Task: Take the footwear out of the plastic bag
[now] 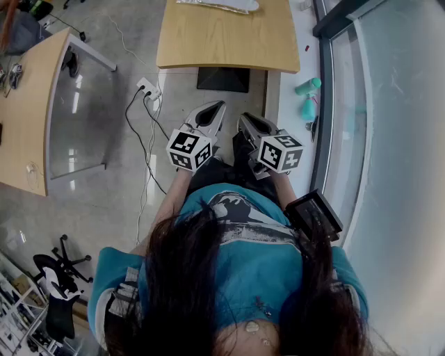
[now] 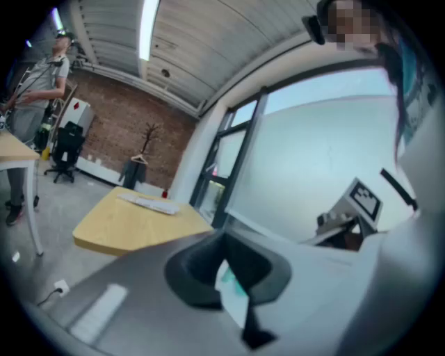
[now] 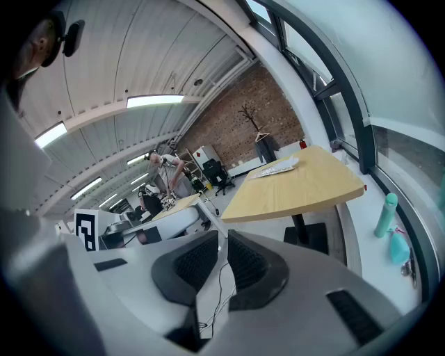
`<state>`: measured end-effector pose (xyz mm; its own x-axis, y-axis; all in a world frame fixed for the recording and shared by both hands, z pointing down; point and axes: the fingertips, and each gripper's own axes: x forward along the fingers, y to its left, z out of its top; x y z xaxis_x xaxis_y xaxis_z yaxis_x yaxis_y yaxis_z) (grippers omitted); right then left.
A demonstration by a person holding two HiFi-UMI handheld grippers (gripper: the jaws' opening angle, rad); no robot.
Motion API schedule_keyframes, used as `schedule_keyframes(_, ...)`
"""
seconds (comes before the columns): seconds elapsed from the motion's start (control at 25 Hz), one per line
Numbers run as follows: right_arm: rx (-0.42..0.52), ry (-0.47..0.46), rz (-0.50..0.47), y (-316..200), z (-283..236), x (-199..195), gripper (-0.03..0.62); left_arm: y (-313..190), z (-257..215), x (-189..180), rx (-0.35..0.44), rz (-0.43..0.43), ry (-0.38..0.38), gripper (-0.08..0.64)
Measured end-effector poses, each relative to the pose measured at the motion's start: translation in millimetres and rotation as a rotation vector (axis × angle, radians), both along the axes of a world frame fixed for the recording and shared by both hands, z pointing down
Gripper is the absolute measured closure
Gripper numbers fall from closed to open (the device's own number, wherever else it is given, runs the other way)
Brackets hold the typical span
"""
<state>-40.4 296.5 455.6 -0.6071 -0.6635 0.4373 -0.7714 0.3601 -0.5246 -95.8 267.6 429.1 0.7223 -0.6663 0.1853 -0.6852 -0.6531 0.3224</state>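
Grey concrete floor (image 1: 104, 201) fills my head view, with a wooden table (image 1: 222, 42) at twelve o'clock and a glass wall (image 1: 389, 139) running down the three o'clock side; the plastic bag (image 1: 221, 5) lies flat on that table's far edge, at twelve o'clock, well apart from both grippers, and I cannot make out the footwear inside it; my left gripper (image 1: 212, 110) and right gripper (image 1: 249, 122) hang side by side just in front of the person (image 1: 243, 264) holding them, noses toward twelve o'clock, short of the table; both claws are clenched on nothing, pads together bar a thin slit through which I see only background; a teal bottle (image 1: 306, 87) lies on the white ledge (image 1: 288, 104) at two o'clock; a power strip (image 1: 148, 88) with black cables sits on the floor at eleven o'clock; a second desk (image 1: 28, 118) stands at nine o'clock; a black office chair (image 1: 59, 274) sits at seven o'clock.
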Motion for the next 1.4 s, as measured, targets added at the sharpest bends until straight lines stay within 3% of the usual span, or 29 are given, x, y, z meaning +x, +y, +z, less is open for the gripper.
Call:
schedule_keyframes(0.24, -0.008, -0.016, -0.028, -56.2, 13.0, 16.5, 0.541, -52.3, 12.9, 8.5, -0.009, -0.041, -0.014, 0.558)
schedule_keyframes(0.48, -0.008, -0.024, -0.082, -140.5, 10.2, 40.7, 0.541, -135.1, 2.1, 20.4, 0.003, -0.127, -0.025, 0.558)
schedule_keyframes(0.84, 0.019, 0.048, -0.21, -257.8, 17.9, 96.2, 0.541, -240.0, 13.9, 85.0, -0.032, -0.196, -0.078, 0.56)
schedule_keyframes(1.08, -0.03, 0.008, -0.24, -296.9, 34.6, 106.8, 0.541, -265.0, 26.6, 92.5, -0.066, -0.236, -0.129, 0.56)
schedule_keyframes(1.4, -0.112, 0.002, -0.224, -325.8, 58.9, 93.0, 0.541, -288.8, 35.7, 64.4, -0.116, -0.266, -0.142, 0.56)
